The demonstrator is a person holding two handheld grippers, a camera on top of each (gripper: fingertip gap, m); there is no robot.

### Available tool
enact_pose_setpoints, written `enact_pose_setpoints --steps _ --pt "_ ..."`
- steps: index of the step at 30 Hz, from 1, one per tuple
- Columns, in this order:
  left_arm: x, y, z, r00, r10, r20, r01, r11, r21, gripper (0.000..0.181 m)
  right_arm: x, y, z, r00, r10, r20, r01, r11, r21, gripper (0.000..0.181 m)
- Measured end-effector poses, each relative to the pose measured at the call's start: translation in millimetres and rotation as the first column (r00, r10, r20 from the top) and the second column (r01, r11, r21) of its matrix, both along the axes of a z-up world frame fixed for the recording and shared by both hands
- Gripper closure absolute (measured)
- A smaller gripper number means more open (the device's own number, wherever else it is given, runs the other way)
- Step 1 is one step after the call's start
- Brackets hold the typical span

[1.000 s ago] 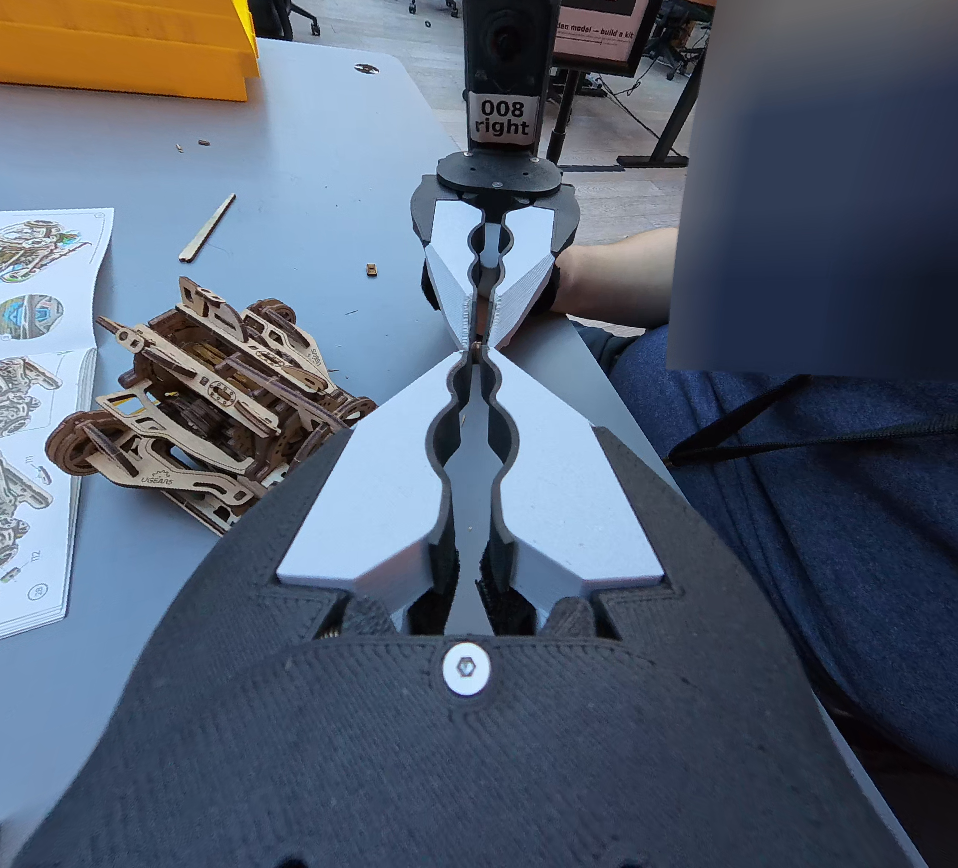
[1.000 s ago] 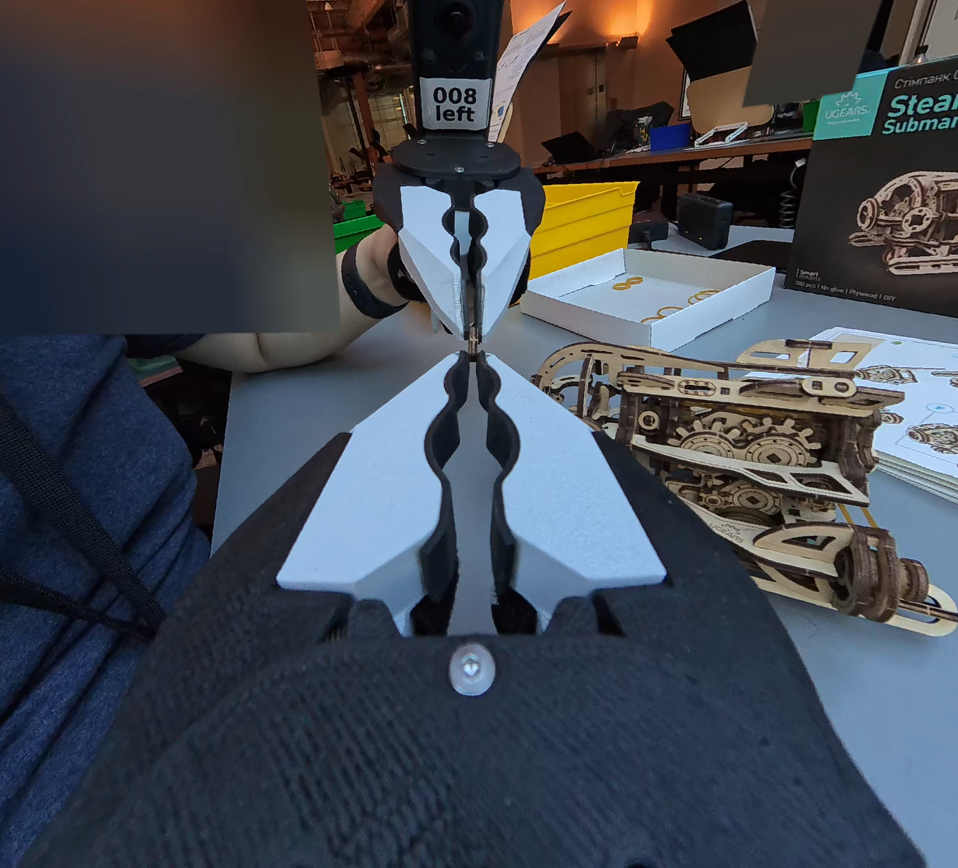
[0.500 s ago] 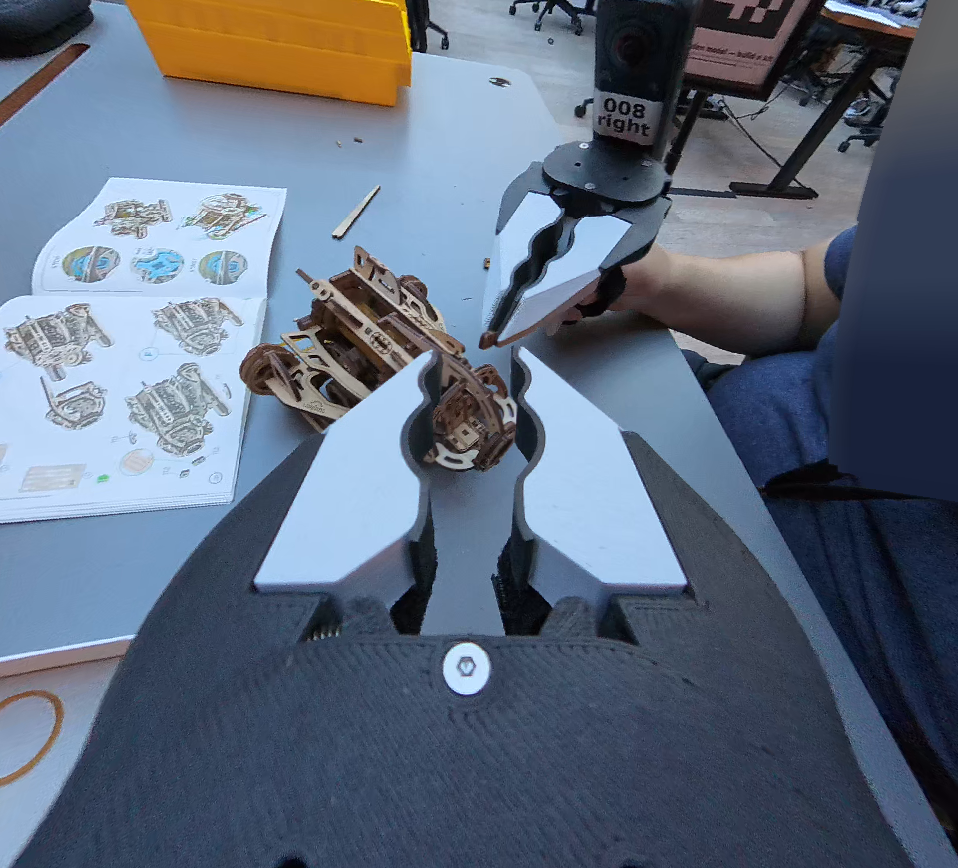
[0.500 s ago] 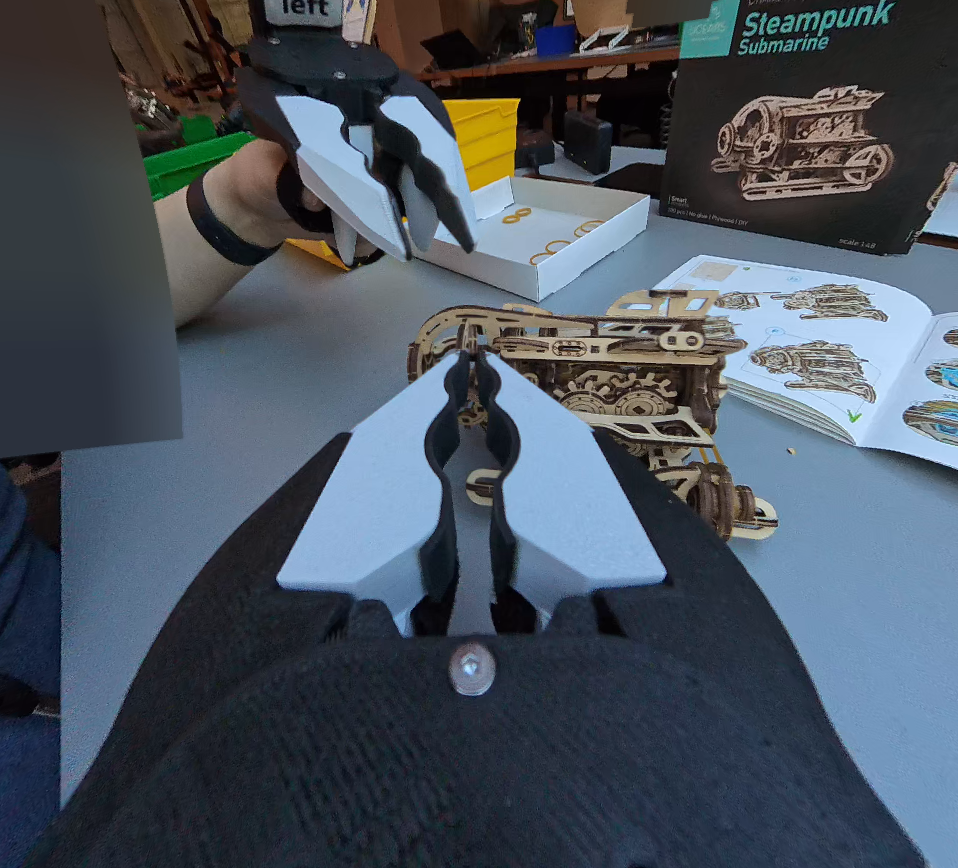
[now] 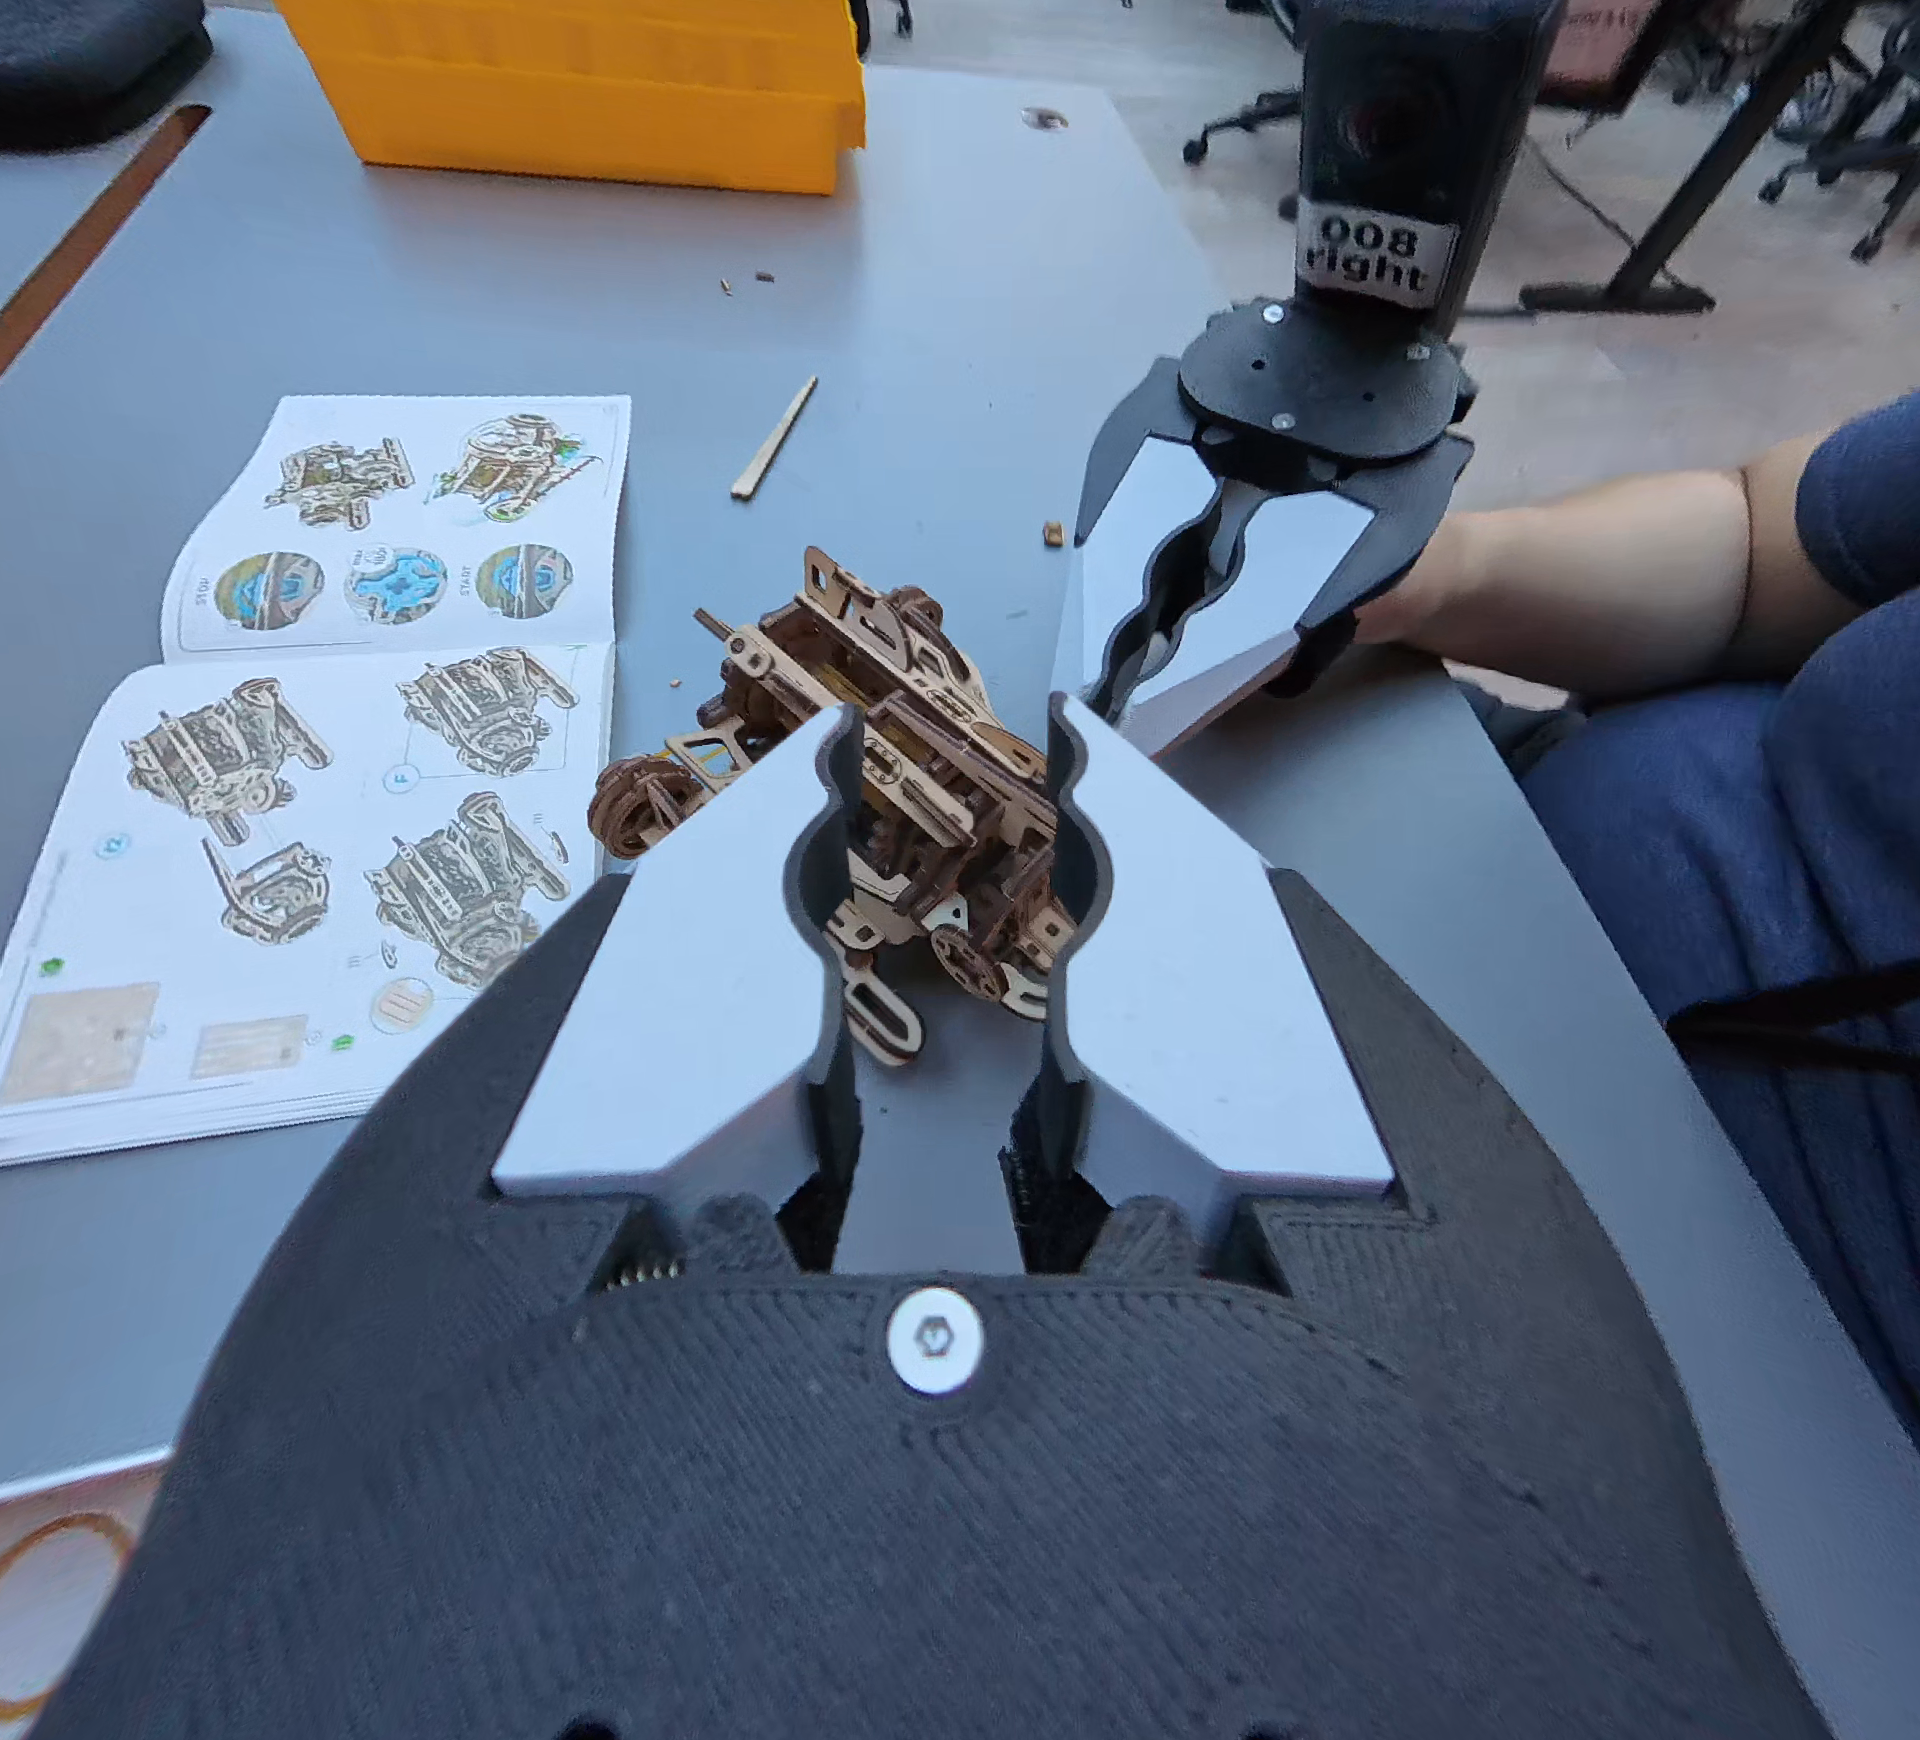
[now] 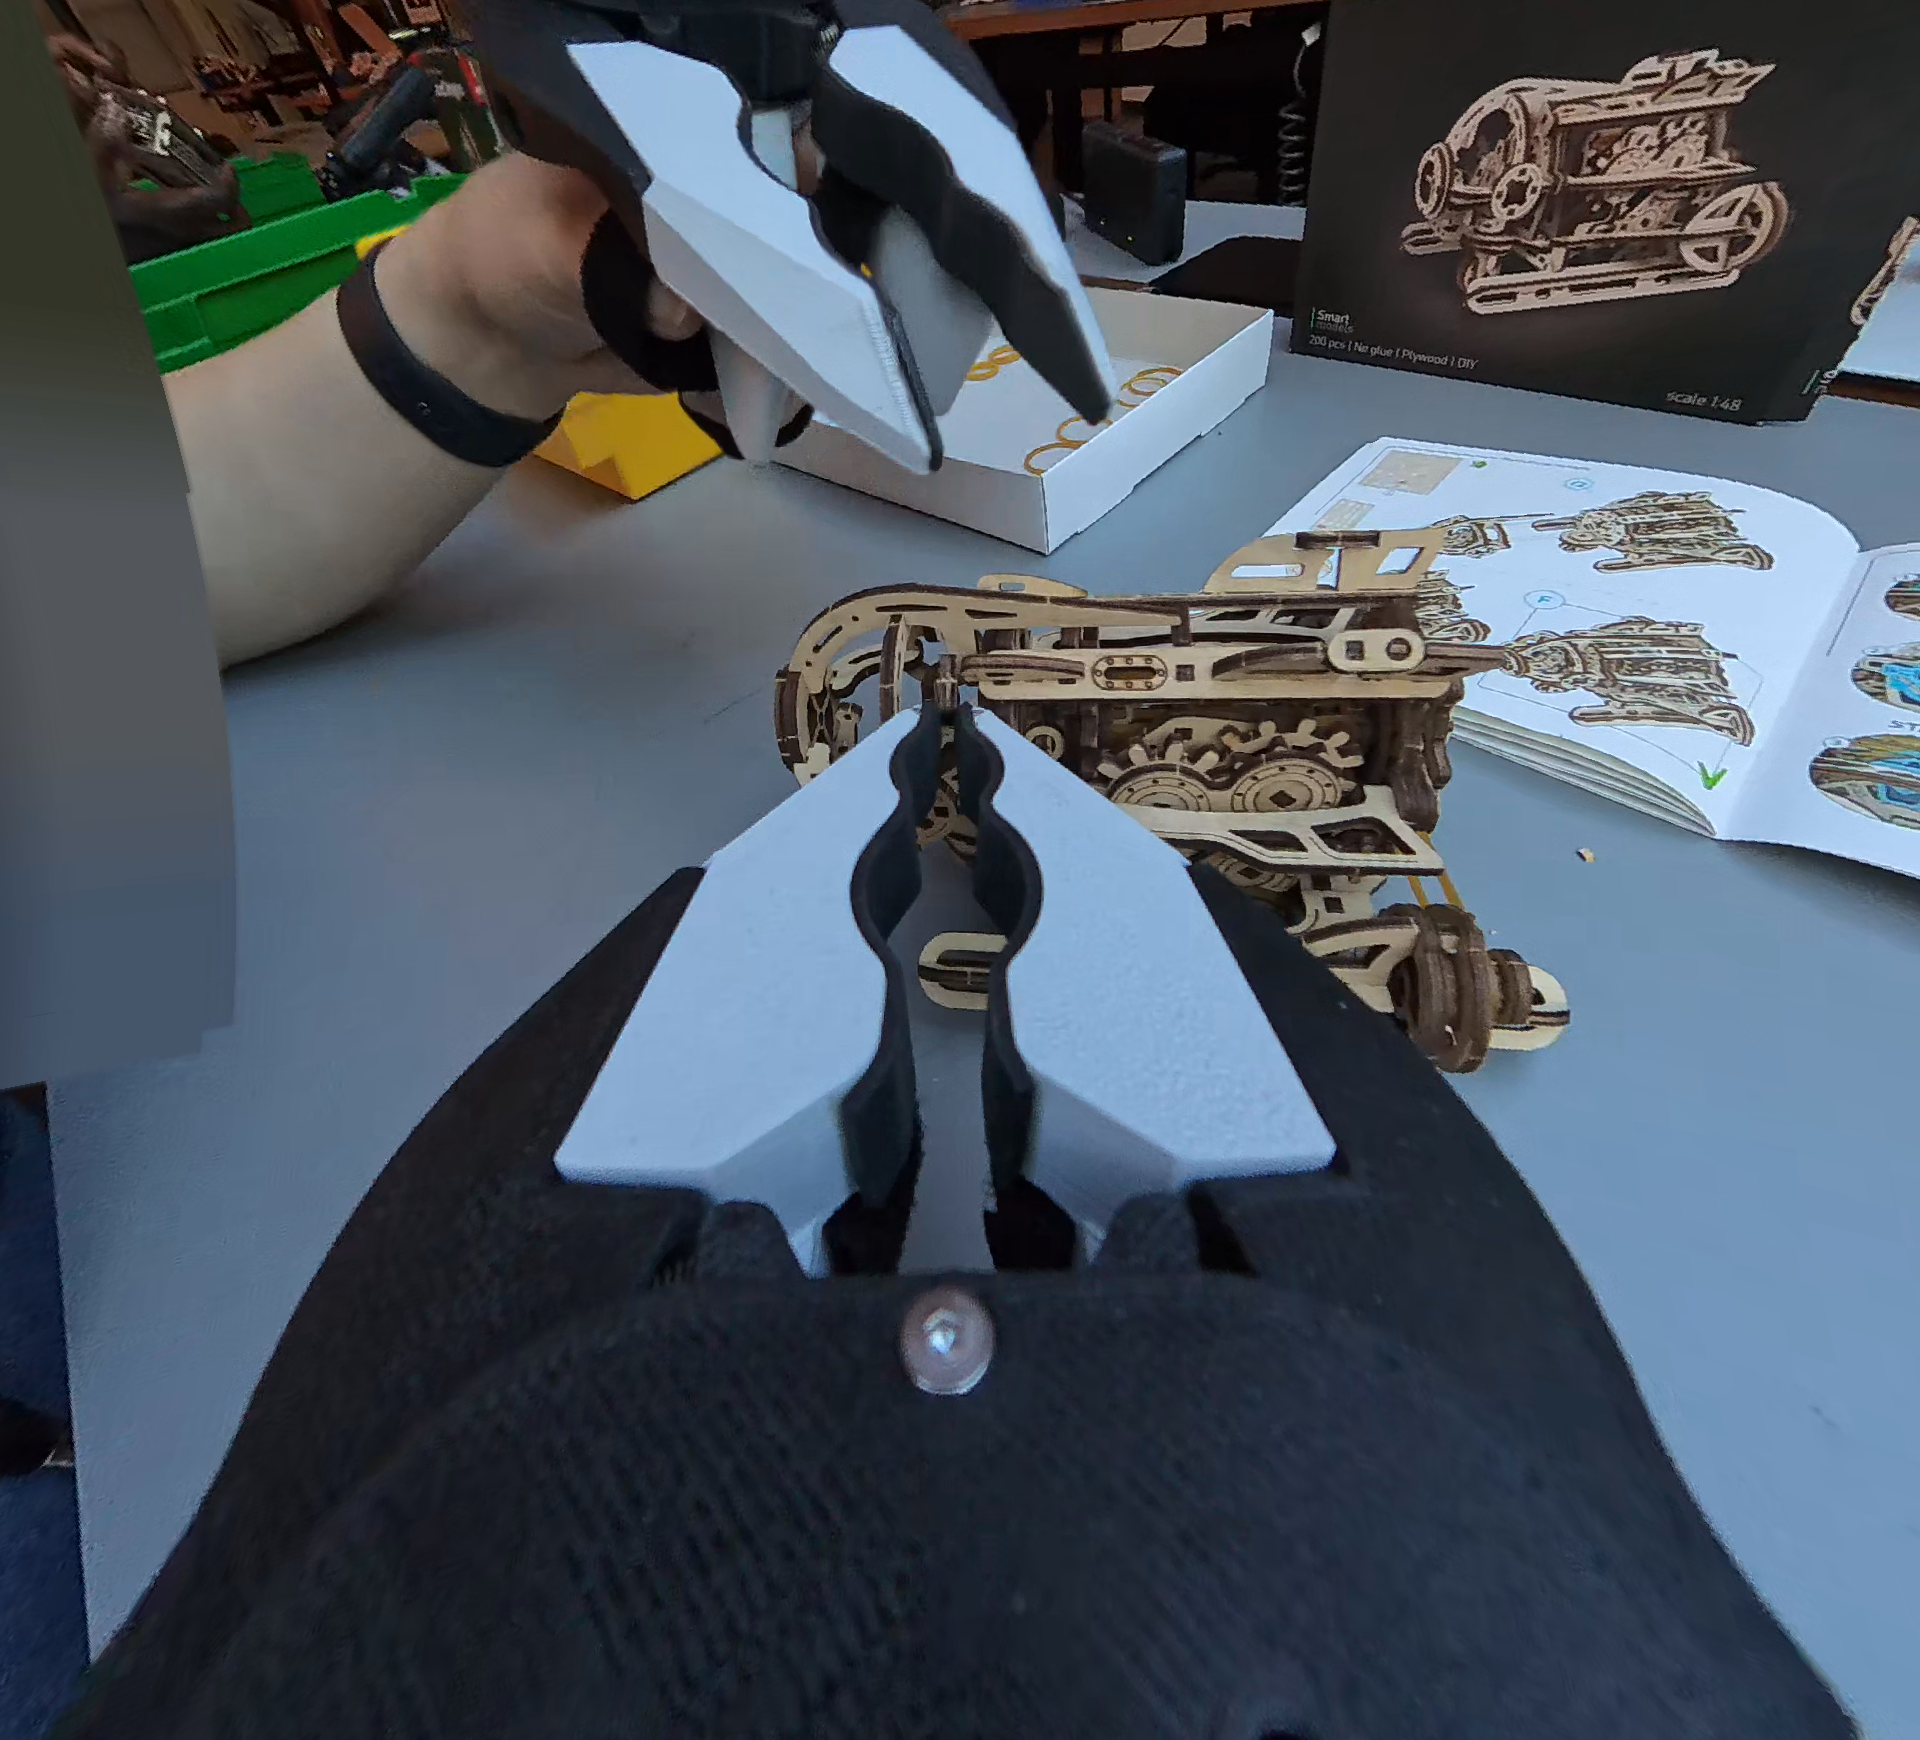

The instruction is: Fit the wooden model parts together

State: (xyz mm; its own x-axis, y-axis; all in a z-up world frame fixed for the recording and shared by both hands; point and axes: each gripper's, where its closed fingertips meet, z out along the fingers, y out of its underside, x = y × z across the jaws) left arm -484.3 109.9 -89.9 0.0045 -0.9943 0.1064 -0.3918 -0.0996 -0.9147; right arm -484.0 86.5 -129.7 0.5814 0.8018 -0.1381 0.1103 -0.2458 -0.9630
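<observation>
- Left wrist view: the left gripper [image 5: 951,734] has its grey fingers [image 5: 727,911] spread wide apart with nothing between them, hanging right over the brown laser-cut wooden model [image 5: 883,755], which sits on the grey table [image 5: 935,319] and shows through the gap.
- Same view: the right gripper [image 5: 1117,703] comes in from the right with its tips pinched nearly together, just beside the model's right end. I can't tell from here if it's pinching anything.
- Around it: an open white instruction booklet [image 5: 343,755] to the left of the model, a thin wooden stick [image 5: 774,438] lying further back, and yellow plastic bins [image 5: 561,17] at the far edge of the table. There's a printed label on the other gripper's camera housing.
- Right wrist view: the right gripper [image 6: 943,716] is pinched shut, and its tips sit at the curved end of the wooden model [image 6: 1195,755], with a tiny wooden bit [image 6: 943,682] at the tips. Whether it's clamped or just touching I can't tell.
- Same view: the left gripper [image 6: 1008,433] hangs above and behind the model, fingers apart and empty.
- Behind it: a shallow white tray [image 6: 1143,443] with yellow rubber rings [image 6: 1070,443] inside, a dark printed kit box [image 6: 1579,132] standing upright at the back right, and the booklet [image 6: 1662,651] to the right of the model.
</observation>
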Motion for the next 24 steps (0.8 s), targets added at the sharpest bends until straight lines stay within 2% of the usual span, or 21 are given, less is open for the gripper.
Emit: enact_pose_setpoints --steps 4,8,13,24 --pt "3 4 -5 0.991 -0.052 -0.120 0.066 0.991 0.113 0.150 -2 0 -3 1.000 -0.019 -0.001 0.019 1.000 -0.021 0.180" --pt "6 -6 0 0.976 -0.148 -0.158 0.173 0.973 0.156 0.157 0 1 -2 0.999 -0.052 -0.001 0.052 0.999 -0.016 0.180" --pt "4 -7 -20 0.927 -0.217 -0.306 0.292 0.930 0.225 0.161 -1 2 -2 0.997 -0.075 -0.017 0.074 0.997 -0.014 0.181" --pt "9 -19 -29 0.879 -0.322 -0.351 0.413 0.883 0.224 0.163 0 3 0 0.991 -0.116 -0.060 0.116 0.993 -0.005 0.181"
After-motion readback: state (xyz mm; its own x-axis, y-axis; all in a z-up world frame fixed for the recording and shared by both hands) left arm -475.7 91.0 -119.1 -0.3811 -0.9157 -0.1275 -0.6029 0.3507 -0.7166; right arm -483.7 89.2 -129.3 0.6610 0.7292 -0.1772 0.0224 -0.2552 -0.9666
